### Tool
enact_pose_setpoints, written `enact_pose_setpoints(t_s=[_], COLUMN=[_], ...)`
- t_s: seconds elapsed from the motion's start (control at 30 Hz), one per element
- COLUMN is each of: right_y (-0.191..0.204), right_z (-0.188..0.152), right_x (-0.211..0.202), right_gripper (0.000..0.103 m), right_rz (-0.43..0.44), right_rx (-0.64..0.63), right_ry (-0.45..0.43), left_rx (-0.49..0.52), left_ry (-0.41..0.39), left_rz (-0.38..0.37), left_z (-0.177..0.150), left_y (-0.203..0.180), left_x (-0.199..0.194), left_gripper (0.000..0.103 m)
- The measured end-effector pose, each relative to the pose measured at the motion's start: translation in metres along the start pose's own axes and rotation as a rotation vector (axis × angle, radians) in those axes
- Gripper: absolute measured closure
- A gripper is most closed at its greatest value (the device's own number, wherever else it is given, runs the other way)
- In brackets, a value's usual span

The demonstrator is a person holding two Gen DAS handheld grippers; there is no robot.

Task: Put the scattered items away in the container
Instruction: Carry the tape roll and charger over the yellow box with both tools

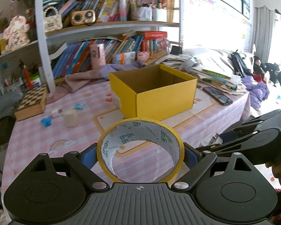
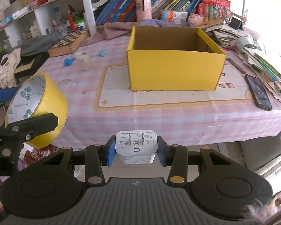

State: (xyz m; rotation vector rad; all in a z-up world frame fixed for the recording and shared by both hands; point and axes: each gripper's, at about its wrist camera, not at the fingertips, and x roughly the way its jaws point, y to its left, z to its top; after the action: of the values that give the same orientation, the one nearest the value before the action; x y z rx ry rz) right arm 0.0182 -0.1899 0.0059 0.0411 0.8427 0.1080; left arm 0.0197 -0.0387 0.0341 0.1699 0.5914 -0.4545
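Meanwhile, left gripper clamps the tape roll, hole facing forward; right gripper pinches the charger, prongs toward the yellow box at upper centre.

Perhaps "G" logo on charger

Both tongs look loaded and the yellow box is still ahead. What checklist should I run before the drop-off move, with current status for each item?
1. Left tongs clamp the tape roll on both sides: ok.
2. Right tongs clamp the white charger: ok.
3. Yellow box open on top: ok.
4. Box has room inside: ok as far as the visible walls show; its floor cannot be seen.
5. Both loads over the box: not ok, both short of it.
6. Phone clear of the path: ok, right of the box.
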Motion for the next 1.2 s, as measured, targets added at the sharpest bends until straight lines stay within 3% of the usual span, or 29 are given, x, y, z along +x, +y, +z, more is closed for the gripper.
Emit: enact_pose_setpoints(t_s=[0.83, 1.2], right_y=[-0.055, -0.082], right_z=[0.010, 0.037], right_x=[0.013, 0.026], right_gripper=[0.062, 0.062], right_rz=[-0.086, -0.097], right_rx=[0.092, 0.099], right_ry=[0.023, -0.035], left_rx=[0.082, 0.120], left_ry=[0.006, -0.052], left_rz=[-0.120, -0.132], left_z=[0.030, 0.061], left_y=[-0.032, -0.039], left_x=[0.053, 0.077], left_gripper=[0.011, 0.011])
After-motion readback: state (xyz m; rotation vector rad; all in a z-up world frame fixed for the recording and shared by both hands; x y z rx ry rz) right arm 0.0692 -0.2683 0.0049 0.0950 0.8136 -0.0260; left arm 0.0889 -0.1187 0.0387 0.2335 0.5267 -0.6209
